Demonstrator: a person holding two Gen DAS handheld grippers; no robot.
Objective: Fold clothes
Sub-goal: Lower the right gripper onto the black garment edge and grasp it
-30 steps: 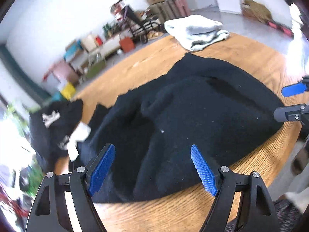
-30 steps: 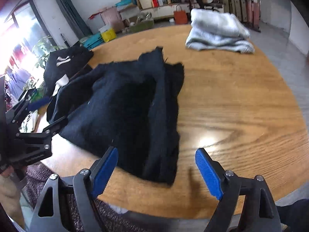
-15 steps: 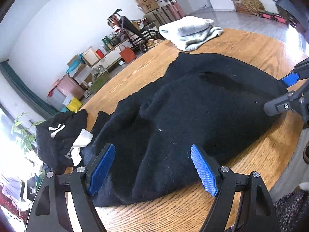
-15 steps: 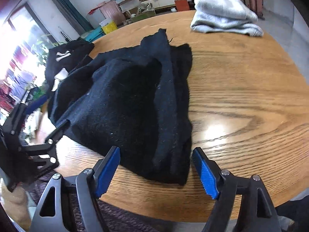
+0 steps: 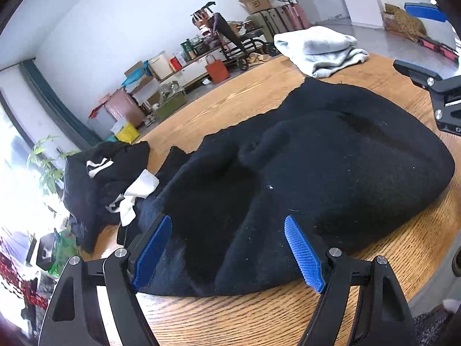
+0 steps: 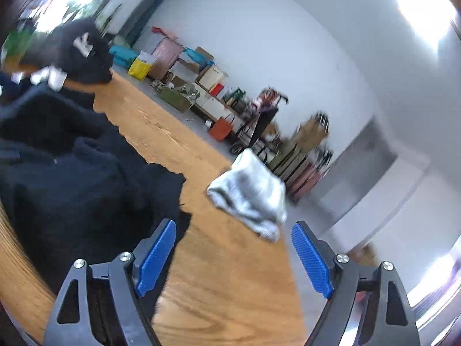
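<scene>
Both hand-held grippers, left [image 5: 227, 248] and right [image 6: 233, 256], gape empty; each should pinch the black garment's [image 5: 317, 167] near hem evenly.

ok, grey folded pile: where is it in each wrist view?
Left wrist: grey folded pile upper right, at the table's far edge beyond the black garment.
Right wrist: blurred, centre, right of the black garment.
Shared landmark: orange bag on the floor behind.
</scene>
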